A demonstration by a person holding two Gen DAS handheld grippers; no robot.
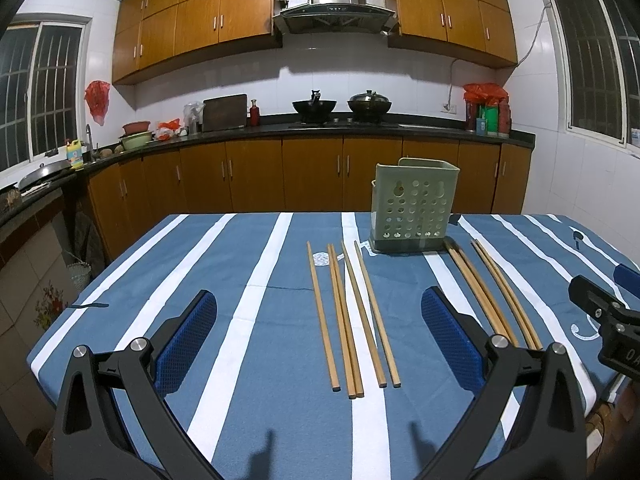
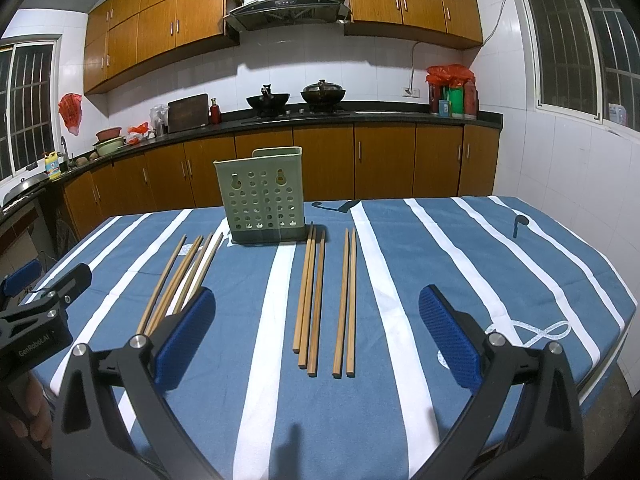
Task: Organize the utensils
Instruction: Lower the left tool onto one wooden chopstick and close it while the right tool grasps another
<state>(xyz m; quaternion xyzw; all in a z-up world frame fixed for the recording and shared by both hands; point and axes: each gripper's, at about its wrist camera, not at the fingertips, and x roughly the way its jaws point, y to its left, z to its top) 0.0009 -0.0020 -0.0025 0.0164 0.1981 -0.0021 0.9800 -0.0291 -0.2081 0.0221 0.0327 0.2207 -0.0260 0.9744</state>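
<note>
Table [image 1: 248,320] under striped cloth; green perforated holder [image 1: 414,204] stands upright toward the far edge, likely the chopsticks' destination. Two loose chopstick groups lie flat, pointing toward it: left group [image 1: 352,316], right group [image 2: 324,300]. Left gripper [image 1: 318,340] and right gripper [image 2: 316,336] hover over the near edge, fingers spread wide, holding nothing.

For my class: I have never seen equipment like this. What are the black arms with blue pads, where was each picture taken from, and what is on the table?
No robot here: a person holds a two-finger gripper in each hand, each with a camera looking along its fingers. One picture is from the left gripper, one from the right gripper. Both are open and hold nothing. On the striped tablecloth stands a green perforated holder. Wooden chopsticks lie flat in two groups: the left group and the right group.
</note>
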